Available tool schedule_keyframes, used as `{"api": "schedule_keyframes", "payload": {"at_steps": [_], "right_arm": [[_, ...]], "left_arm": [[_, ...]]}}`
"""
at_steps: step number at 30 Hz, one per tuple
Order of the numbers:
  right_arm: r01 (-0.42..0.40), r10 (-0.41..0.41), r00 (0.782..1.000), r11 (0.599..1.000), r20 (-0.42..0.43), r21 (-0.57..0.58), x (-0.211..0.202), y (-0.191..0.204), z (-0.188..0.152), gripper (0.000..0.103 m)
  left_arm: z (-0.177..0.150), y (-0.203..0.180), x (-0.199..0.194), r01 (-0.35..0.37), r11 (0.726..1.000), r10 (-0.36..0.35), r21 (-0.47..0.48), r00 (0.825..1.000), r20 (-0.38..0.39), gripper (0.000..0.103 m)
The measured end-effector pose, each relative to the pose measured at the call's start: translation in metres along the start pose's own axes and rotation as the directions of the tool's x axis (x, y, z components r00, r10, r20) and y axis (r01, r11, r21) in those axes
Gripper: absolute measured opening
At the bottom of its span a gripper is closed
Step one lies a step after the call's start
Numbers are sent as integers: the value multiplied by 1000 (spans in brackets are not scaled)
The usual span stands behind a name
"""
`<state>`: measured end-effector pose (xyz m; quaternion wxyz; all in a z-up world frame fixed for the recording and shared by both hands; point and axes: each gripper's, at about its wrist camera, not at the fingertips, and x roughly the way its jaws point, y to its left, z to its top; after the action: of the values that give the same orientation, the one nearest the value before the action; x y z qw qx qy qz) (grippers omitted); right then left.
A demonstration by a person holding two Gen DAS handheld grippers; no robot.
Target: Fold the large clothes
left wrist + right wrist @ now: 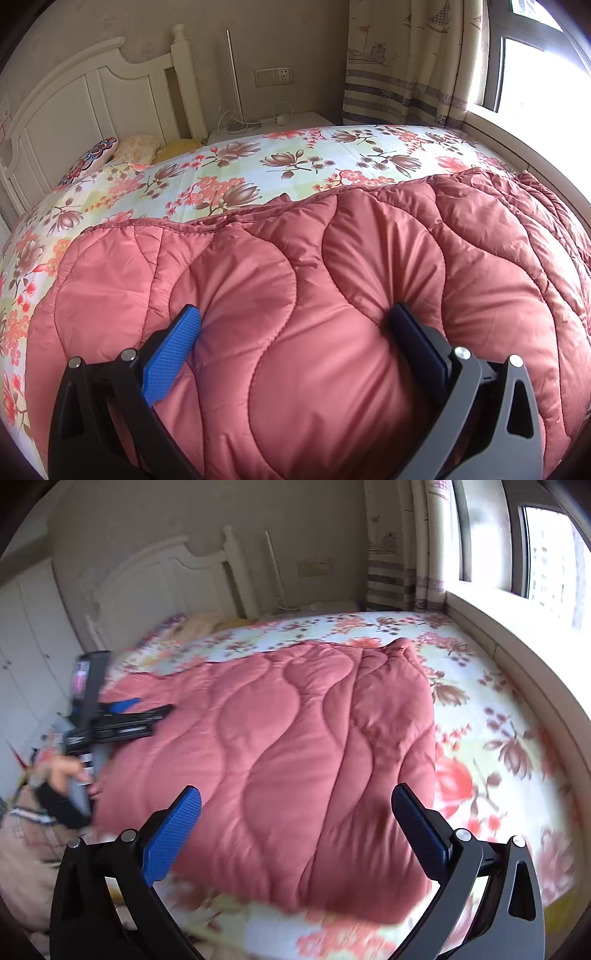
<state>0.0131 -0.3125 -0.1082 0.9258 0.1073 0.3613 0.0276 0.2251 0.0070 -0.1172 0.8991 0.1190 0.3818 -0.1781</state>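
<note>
A pink quilted padded garment lies folded on the floral bed sheet. In the left wrist view it fills the foreground. My left gripper is open, its blue pads wide apart and pressed down into the puffy fabric, a bulge of it between them. The left gripper also shows in the right wrist view, at the garment's left edge. My right gripper is open and empty, held above the garment's near edge. The right view is blurred.
A white headboard and small pillows are at the bed's far left. A nightstand with a lamp stands behind the bed. A curtain and window sill run along the right side.
</note>
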Motion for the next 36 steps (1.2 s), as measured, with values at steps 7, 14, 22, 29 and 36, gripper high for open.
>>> {"api": "schedule_keyframes", "payload": {"at_steps": [7,14,22,29,36], "right_arm": [[6,-9,998,999,56,47,-17,-3,3,99],[82,-87,996,990,-35,-115,56,56,1,99],[25,-33,996,994,-85,-104,45,45,-6,98],[-205,227,970,957,-91,204,-20,-27,-45,98],[-274,309,947,918,-84,288,12,-30,-62,85]], "left_arm": [[0,1,0,-4,1000,4,1,1000,1,101],[-1,1,-1,-5,1000,5,-1,1000,3,101],[0,1,-1,-4,1000,4,-9,1000,2,101],[0,0,-1,-4,1000,4,-11,1000,2,101],[0,1,-1,1,1000,-1,-14,1000,-2,101]]}}
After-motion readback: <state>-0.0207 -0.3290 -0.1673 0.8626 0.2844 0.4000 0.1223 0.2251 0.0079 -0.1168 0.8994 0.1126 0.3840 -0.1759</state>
